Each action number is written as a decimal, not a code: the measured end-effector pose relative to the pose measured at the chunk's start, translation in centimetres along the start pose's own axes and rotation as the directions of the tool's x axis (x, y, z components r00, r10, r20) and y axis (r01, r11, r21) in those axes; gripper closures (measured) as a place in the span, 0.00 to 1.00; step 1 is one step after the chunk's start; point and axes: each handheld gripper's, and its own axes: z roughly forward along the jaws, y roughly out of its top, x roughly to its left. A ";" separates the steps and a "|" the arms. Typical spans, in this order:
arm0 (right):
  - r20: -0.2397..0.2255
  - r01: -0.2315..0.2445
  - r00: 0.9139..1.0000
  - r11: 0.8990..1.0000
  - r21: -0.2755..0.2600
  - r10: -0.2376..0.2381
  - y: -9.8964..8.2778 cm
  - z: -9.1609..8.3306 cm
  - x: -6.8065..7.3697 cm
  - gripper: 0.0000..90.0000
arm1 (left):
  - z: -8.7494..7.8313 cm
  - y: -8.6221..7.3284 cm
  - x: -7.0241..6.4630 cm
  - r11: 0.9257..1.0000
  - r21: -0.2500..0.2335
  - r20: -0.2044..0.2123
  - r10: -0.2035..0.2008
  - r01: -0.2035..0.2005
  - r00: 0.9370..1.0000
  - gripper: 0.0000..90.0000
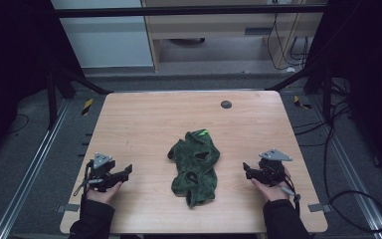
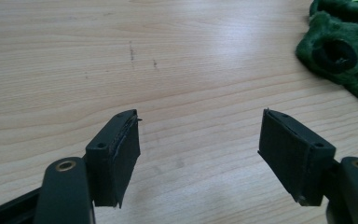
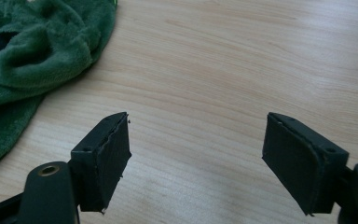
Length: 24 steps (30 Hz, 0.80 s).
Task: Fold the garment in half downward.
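A crumpled dark green fleece garment lies in a heap near the middle of the wooden table, with a small bright green tag at its far end. My left gripper rests at the front left, held in a hand, apart from the cloth. In the left gripper view its jaws stand wide apart over bare wood, open, and the garment shows at the upper right. My right gripper sits at the front right, open too, with the garment at the upper left.
A small dark round disc sits near the table's far edge. Black frame posts and trailing cables flank the table on both sides. Bare wood lies between each gripper and the cloth.
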 end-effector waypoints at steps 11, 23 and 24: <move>-0.046 0.011 0.999 1.000 -0.027 -0.012 1.0 -0.3 1.0 0.33 | 0.4 0.8 -1.6 0.999 0.019 0.022 0.028 -0.029 0.999 0.34; -0.082 -0.002 0.997 0.998 -0.056 -0.002 4.8 -0.2 2.3 0.38 | 1.2 4.7 -2.9 1.000 -0.014 0.031 0.018 -0.018 0.999 0.36; -0.084 0.000 0.996 0.998 -0.058 -0.004 5.1 -0.2 2.4 0.38 | 1.5 5.0 -3.1 1.000 -0.016 0.034 0.018 -0.018 0.999 0.36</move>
